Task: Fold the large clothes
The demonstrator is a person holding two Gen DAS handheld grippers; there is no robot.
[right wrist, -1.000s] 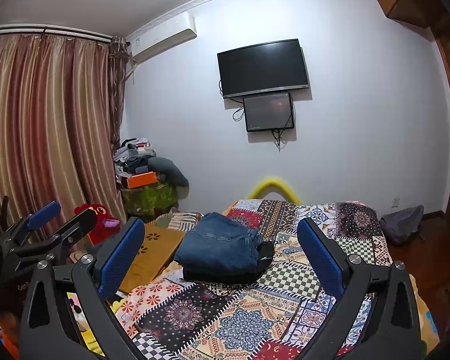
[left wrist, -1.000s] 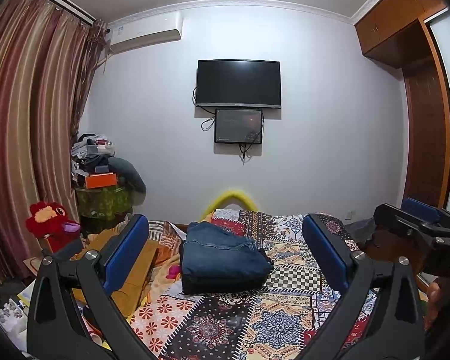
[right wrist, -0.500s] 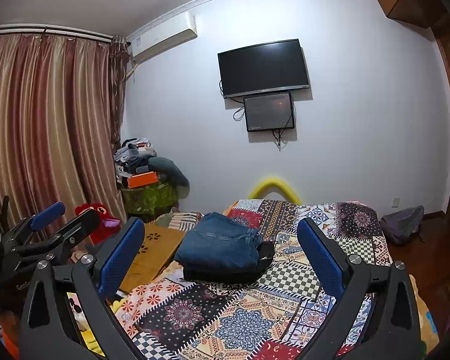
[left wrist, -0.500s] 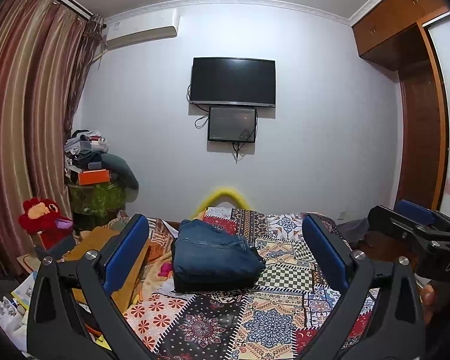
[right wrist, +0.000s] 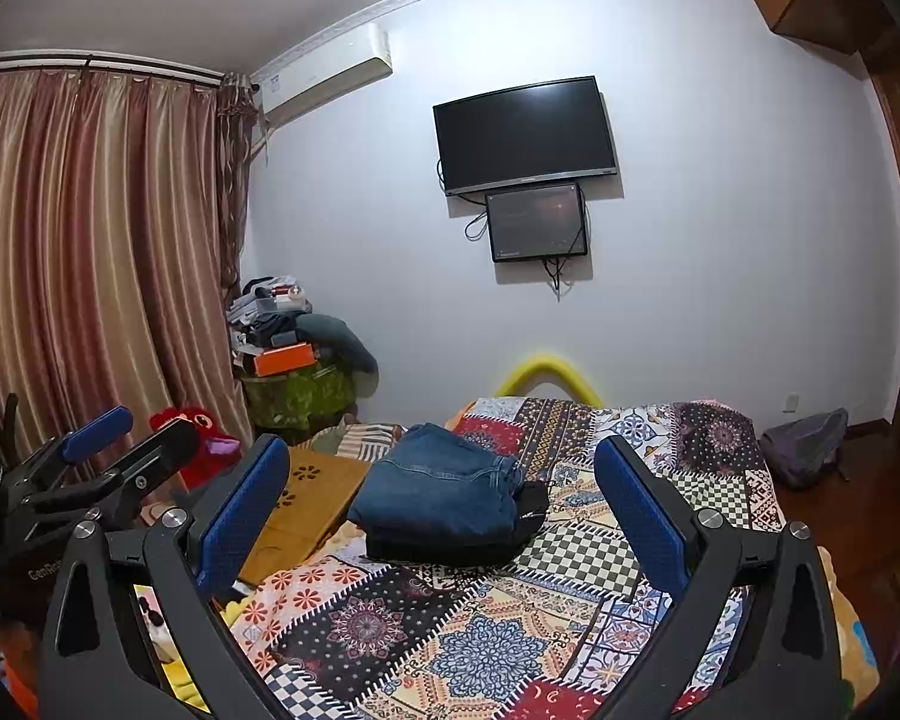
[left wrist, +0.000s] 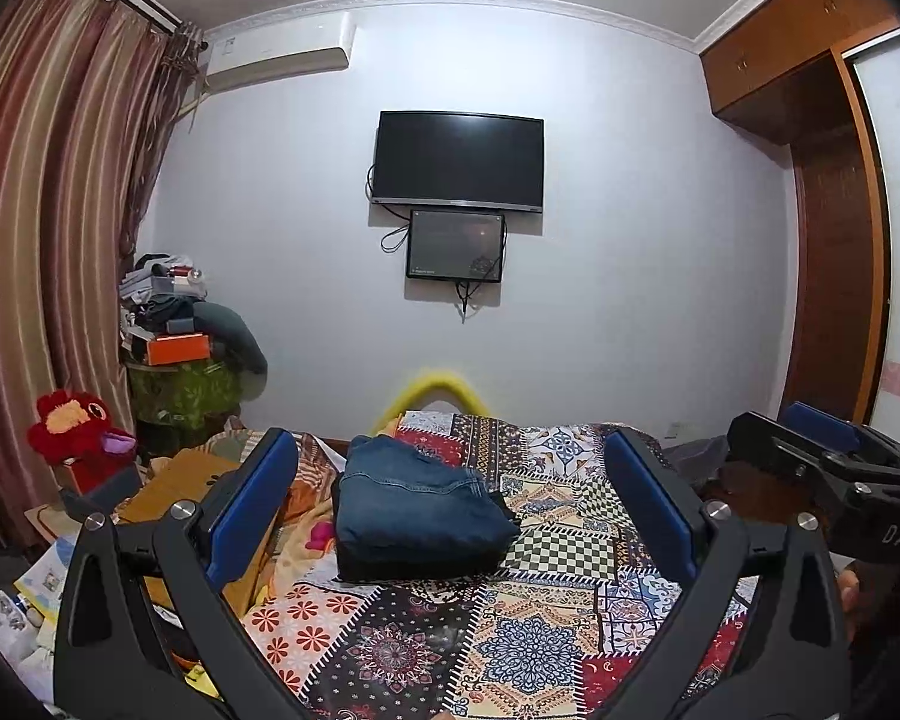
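Bed [left wrist: 510,648]: patchwork cover. I see one folded stack on it, toward the far left part. The left edge is close to the stack, so a careless push could slide it off onto the clutter beside the bed.
Jeans [left wrist: 414,501]: folded into a blue bundle, resting on a darker garment [right wrist: 528,510] whose black edge shows at the right. If I catch only the top layer, I judge the fold would open up.
Left gripper [left wrist: 450,516]: held above the near end of the bed, well apart from the jeans, jaws wide, nothing between them.
Right gripper [right wrist: 444,510]: the same, spread wide and empty. The two grippers sit near each other, so I risk knocking them together as I reach in.
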